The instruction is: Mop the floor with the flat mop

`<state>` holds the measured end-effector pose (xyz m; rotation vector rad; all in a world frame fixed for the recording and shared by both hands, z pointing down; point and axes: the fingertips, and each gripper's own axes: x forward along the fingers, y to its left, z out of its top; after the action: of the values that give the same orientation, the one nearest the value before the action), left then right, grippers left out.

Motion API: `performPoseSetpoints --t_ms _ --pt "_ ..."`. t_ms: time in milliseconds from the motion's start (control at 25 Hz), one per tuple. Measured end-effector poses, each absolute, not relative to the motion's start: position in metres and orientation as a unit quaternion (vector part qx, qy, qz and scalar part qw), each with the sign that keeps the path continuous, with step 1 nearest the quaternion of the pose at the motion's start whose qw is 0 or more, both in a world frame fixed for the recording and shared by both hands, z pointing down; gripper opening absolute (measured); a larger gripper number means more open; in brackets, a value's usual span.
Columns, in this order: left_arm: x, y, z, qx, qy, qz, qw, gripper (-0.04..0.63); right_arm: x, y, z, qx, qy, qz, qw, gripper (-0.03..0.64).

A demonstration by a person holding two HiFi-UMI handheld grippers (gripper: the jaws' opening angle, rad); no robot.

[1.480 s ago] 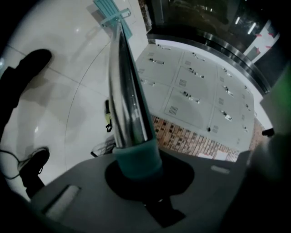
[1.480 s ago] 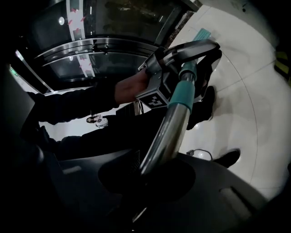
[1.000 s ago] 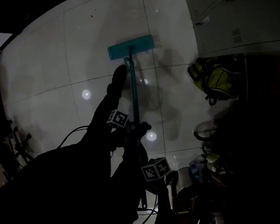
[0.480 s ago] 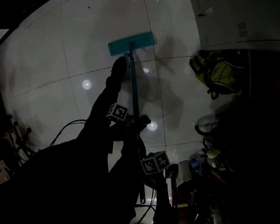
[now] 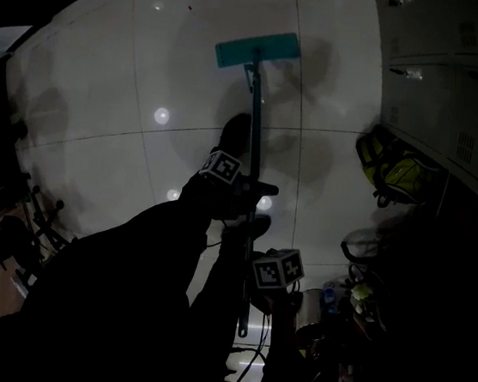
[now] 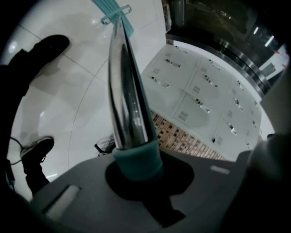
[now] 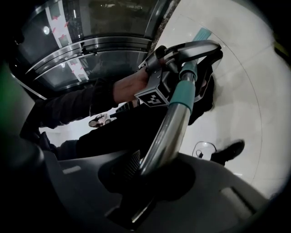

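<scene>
Left gripper (image 6: 136,169) is clamped tight on the mop handle (image 6: 126,91), right at the teal collar (image 6: 136,157). Right gripper (image 7: 152,175) is squeezed on the bare metal further back, at the person's end of the same pole. So both are pinching the handle, nothing loose atm. Mop head (image 5: 257,50) sits flat on the floor (image 5: 102,108), well out in front, w/ the pole running back to the grippers.

What could go wrong imo: shiny chrome + narrow jaws means the pole can twist or slide in the right gripper on a hard push. Then the head tips onto an edge and just skates. Person's shoe (image 5: 234,133) is just beside the pole, easy to clip. There's also a yellow-green bag (image 5: 392,174) off to the right by the lockers (image 5: 459,92), and cables (image 5: 245,364) on the floor near the feet. A wide sweep or a step back snags those. Tiles look glossy, prob slippery once wet.
</scene>
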<state>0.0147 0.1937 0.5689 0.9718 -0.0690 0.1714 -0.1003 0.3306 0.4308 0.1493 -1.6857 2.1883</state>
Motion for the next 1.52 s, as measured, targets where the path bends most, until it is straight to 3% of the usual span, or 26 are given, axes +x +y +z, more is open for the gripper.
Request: performPoseSetpoints --t_ms 480,920,1200,1520 --pt "-0.040 -0.028 0.588 0.498 -0.032 0.054 0.865 0.046 -0.161 0.117 0.461 0.071 -0.621 0.760 0.178 0.106" --pt "-0.072 -0.149 0.613 0.520 -0.104 -0.016 0.847 0.032 -0.189 0.017 0.494 0.079 -0.638 0.746 0.174 0.101" --pt "-0.067 -0.147 0.594 0.543 -0.106 -0.004 0.833 0.035 -0.182 0.025 0.478 0.072 -0.655 0.732 0.173 0.103" --pt "-0.028 -0.029 0.532 0.563 -0.093 -0.022 0.821 0.037 -0.144 0.149 0.422 0.059 -0.670 0.724 0.154 0.115"
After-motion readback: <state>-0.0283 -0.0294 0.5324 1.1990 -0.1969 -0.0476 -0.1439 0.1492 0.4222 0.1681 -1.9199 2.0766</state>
